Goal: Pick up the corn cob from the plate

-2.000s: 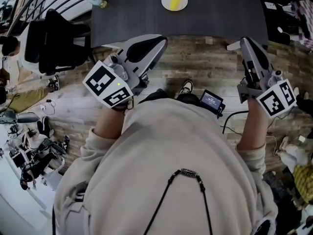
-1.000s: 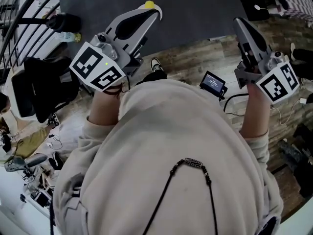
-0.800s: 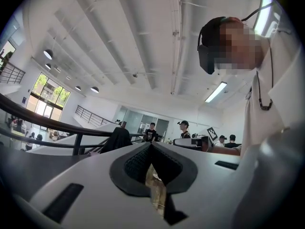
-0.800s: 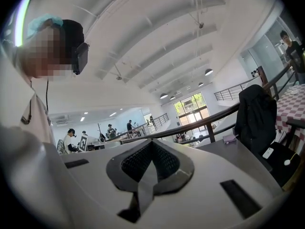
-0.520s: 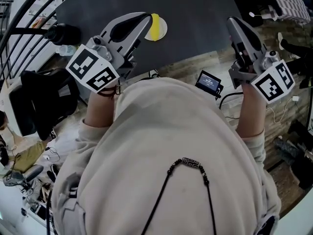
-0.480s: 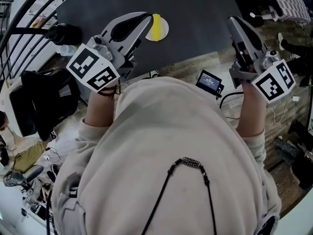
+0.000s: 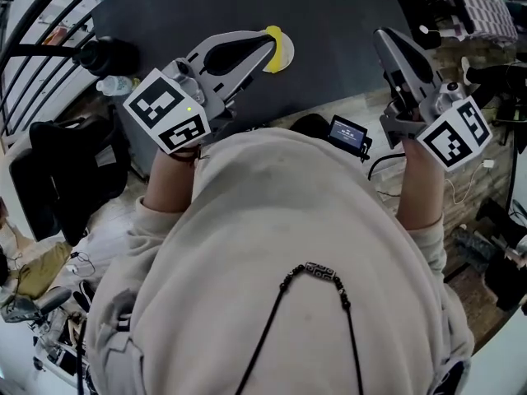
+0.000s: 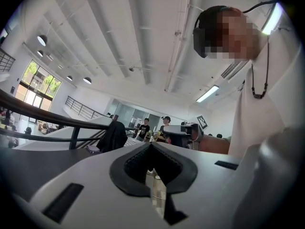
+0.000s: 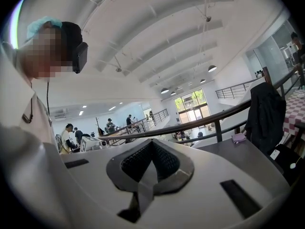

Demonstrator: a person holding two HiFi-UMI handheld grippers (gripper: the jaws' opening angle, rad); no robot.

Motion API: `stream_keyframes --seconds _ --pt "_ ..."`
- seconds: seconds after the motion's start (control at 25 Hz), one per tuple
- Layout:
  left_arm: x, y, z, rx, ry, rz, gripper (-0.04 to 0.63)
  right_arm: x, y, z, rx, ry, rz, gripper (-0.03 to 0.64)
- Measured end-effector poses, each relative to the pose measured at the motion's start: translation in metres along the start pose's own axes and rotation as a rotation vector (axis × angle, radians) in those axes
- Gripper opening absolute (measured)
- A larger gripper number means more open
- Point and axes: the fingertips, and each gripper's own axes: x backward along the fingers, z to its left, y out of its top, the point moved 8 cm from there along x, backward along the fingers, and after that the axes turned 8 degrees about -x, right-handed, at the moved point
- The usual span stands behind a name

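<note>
In the head view, a yellow corn cob [image 7: 283, 48] lies on a small white plate [image 7: 287, 61] near the front edge of a dark table [image 7: 338, 15]. My left gripper [image 7: 268, 39] is held level, and its tip overlaps the plate's left side and hides part of it. Its jaws are shut and empty, as the left gripper view [image 8: 151, 145] also shows. My right gripper [image 7: 382, 36] is over the table's front right edge, well right of the plate. It is shut on nothing, and the corn is absent from the right gripper view [image 9: 152, 142].
A black chair [image 7: 70, 167] and a water bottle [image 7: 113, 85] are at the table's left. A small device with a lit screen [image 7: 347, 132] hangs at the person's waist. Cables and clutter lie on the wooden floor to the right. People stand far off in both gripper views.
Both grippers have moved forward toward the table. The plate with the corn now sits at the left gripper's tip, where before it was further off. Both jaws stay shut.
</note>
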Motion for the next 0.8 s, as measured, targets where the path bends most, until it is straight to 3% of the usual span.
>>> stream_keyframes --seconds 0.2,0.8 --pt "0.005 -0.009 -0.001 0.011 0.014 0.020 0.005 -0.013 -0.003 -0.006 -0.013 0.021 0.045 0.014" --pt "0.039 0.004 0.037 -0.007 0.243 -0.007 0.005 -0.110 0.023 -0.017 0.040 0.213 0.141 0.014"
